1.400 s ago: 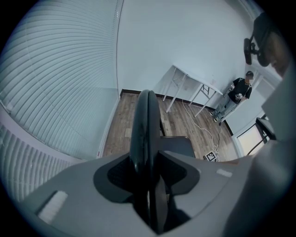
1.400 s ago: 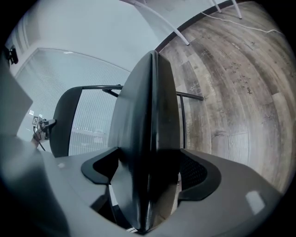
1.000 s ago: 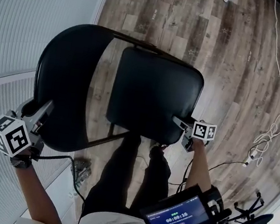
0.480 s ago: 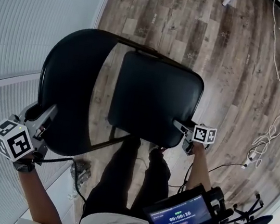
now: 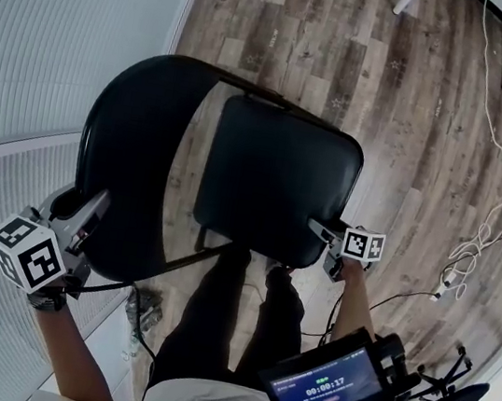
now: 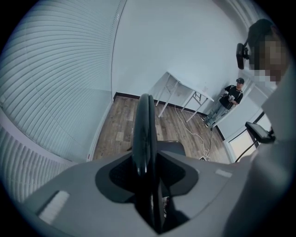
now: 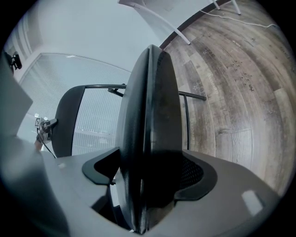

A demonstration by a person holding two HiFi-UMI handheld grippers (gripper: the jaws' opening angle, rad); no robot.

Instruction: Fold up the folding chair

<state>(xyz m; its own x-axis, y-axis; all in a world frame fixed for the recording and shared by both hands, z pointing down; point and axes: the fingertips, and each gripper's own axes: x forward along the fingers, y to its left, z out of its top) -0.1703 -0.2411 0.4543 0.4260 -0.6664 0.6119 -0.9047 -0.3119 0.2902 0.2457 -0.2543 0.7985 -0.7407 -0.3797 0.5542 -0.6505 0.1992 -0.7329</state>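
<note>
Left gripper [image 5: 91,209]: jaws closing on the curved black backrest [image 5: 132,148], its edge between them. Right gripper [image 5: 320,227]: fingers pinching the padded black seat [image 5: 278,176] corner. Black metal folding chair [image 5: 267,99] stands unfolded on wood-plank floor [image 5: 418,99].

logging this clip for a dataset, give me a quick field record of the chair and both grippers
left gripper: jaws closing, edge of the black backrest between them
right gripper: clamped on the near corner of the seat
fold state: open, seat spread out from backrest, not yet folded
floor: wood floor, white cable lying to the right of the chair
</note>
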